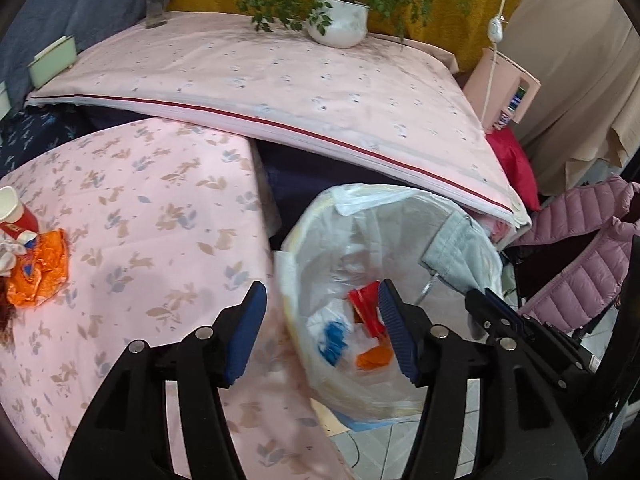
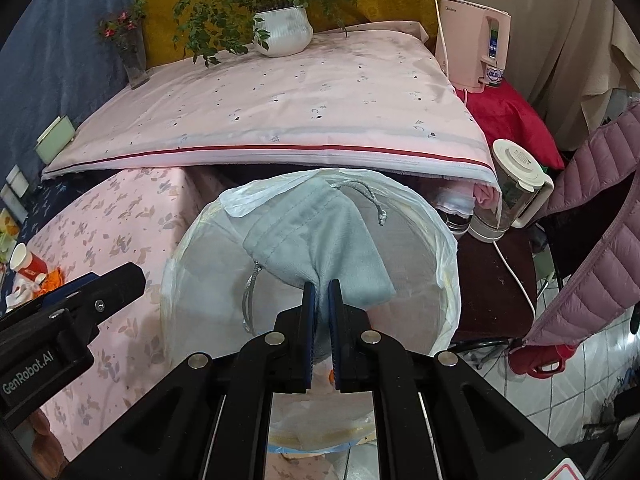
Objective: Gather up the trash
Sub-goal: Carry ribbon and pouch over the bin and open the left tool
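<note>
L→R: red cup (image 1: 16, 214) + orange wrapper (image 1: 40, 276) on the pink table (image 1: 140, 220), still uncollected. Left gripper (image 1: 322, 332) jaws apart, nothing btwn, over bin bag (image 1: 352, 248) w/ trash inside. Right gripper (image 2: 321, 308) clamped on grey drawstring pouch (image 2: 316, 236), over the bin.

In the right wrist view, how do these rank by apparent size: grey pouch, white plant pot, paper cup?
1. Grey pouch, though it hangs nearest the camera.
2. White plant pot.
3. Paper cup, smallest, near the fisheye edge.
</note>
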`<state>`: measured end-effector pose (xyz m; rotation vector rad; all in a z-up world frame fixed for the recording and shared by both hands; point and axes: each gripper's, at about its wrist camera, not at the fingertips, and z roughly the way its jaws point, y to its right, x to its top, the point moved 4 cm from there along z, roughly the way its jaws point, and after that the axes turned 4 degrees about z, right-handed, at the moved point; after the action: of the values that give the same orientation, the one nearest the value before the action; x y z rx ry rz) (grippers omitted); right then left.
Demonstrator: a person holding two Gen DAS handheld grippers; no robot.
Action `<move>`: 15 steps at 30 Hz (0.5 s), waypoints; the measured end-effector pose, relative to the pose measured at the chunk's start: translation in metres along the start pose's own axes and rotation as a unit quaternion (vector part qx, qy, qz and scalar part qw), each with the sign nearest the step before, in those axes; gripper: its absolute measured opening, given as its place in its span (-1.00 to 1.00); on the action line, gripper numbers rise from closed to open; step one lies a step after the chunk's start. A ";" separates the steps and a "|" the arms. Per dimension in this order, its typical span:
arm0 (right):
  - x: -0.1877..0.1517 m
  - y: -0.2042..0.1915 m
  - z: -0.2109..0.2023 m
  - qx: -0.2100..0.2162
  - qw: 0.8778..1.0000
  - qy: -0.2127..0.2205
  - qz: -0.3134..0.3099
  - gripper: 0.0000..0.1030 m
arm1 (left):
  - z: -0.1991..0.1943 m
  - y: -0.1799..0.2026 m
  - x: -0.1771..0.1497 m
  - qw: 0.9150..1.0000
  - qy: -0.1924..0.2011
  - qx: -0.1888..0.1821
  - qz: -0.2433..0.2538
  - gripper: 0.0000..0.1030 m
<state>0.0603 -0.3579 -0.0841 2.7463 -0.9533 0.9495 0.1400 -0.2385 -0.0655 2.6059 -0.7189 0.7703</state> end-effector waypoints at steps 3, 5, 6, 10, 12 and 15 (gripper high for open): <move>0.000 -0.006 0.000 0.003 1.000 0.000 -0.003 -0.77 | -0.004 -0.014 -0.002 1.000 0.003 0.012 -0.011 0.07; 0.001 -0.010 -0.001 0.004 1.000 0.003 -0.006 -0.76 | -0.006 -0.022 -0.003 1.000 0.005 0.020 -0.016 0.07; 0.000 -0.014 -0.001 0.005 1.000 0.003 -0.009 -0.74 | -0.008 -0.027 -0.004 1.000 0.006 0.024 -0.018 0.07; 0.000 -0.024 -0.005 0.006 1.000 0.008 -0.017 -0.41 | -0.014 -0.040 -0.005 0.999 0.012 0.038 -0.025 0.17; -0.002 -0.030 -0.007 0.010 1.000 0.008 -0.020 -0.39 | -0.018 -0.045 -0.007 0.999 0.017 0.044 -0.027 0.20; -0.004 -0.040 -0.010 0.014 0.999 0.009 -0.027 -0.39 | -0.023 -0.055 -0.010 0.998 0.020 0.051 -0.031 0.20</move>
<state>0.0762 -0.3211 -0.0735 2.7663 -0.8646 0.9837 0.1539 -0.1801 -0.0618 2.6813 -0.5986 0.8574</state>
